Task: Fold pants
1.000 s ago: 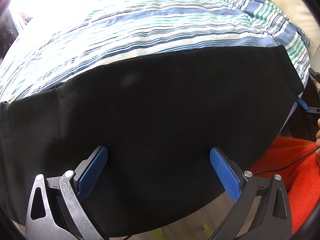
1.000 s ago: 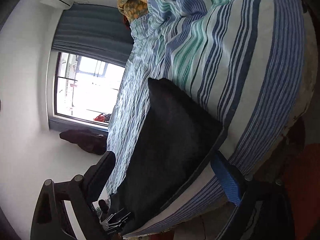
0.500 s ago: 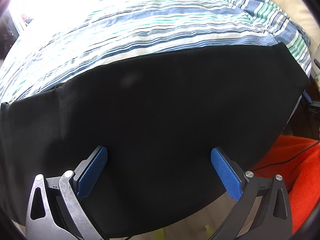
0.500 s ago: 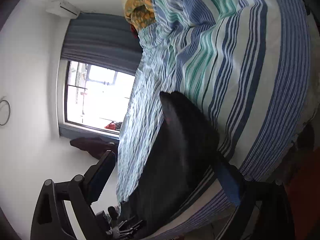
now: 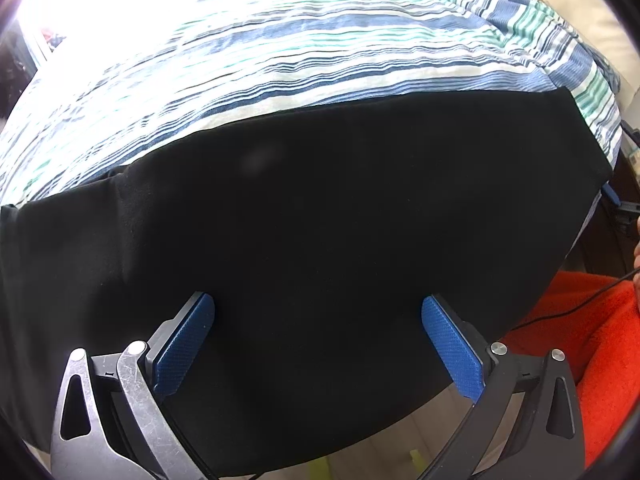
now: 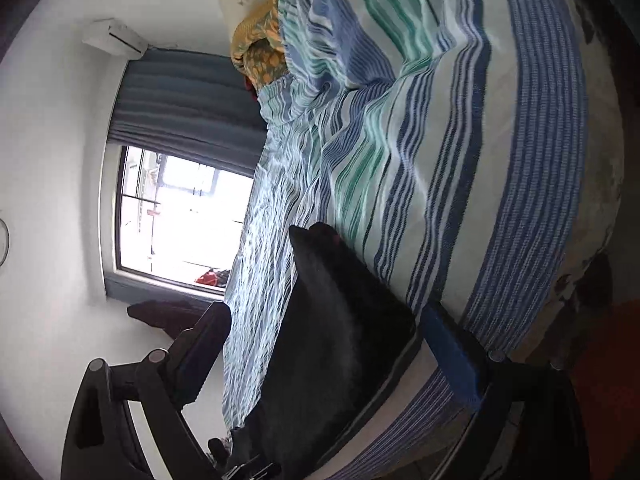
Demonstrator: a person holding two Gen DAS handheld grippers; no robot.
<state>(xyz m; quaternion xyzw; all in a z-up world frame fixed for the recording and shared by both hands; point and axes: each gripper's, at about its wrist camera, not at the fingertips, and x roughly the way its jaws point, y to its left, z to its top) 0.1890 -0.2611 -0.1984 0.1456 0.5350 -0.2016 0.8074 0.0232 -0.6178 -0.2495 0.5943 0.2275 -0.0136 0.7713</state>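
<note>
striped bed (image 6: 460,184), bright window (image 6: 180,220) under grey curtain (image 6: 184,100), white walls (image 6: 52,160)

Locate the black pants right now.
Left wrist view: the black pants lie flat along the near edge of the striped bedsheet, directly ahead of the open left tool.

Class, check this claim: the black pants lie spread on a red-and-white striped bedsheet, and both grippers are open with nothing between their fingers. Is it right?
One detail is wrong: the bedsheet is striped blue, green and white, not red and white, as the left wrist view shows. The rest holds: the black pants lie spread on it, and the left gripper and right gripper are open, gripping nothing.
</note>
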